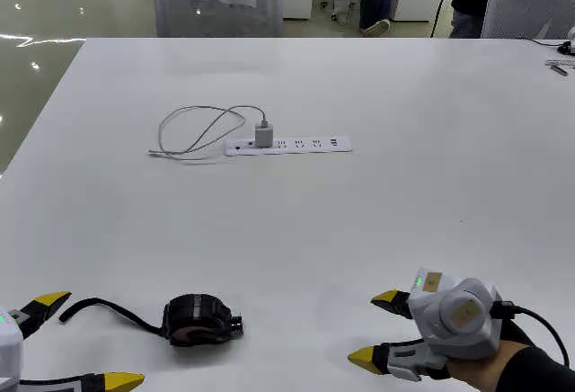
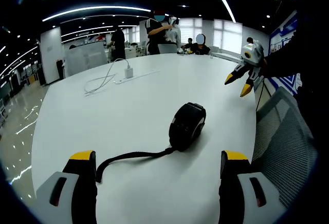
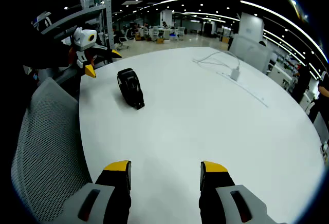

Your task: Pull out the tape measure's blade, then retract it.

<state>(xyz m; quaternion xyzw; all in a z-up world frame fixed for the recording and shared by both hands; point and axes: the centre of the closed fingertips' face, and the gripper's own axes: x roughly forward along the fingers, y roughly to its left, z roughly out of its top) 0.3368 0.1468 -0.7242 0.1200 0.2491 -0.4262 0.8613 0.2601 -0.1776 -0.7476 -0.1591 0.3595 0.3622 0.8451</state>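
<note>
My head view looks down across the white table (image 1: 377, 221); both gripper views sit low, facing each other, sharing the tape measure (image 1: 198, 320) between.

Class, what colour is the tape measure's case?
Black: the round plastic tape measure, clearest in the left gripper view.

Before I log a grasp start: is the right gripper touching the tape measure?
Apart. Head view shows bare table between right gripper and tape measure.
</note>
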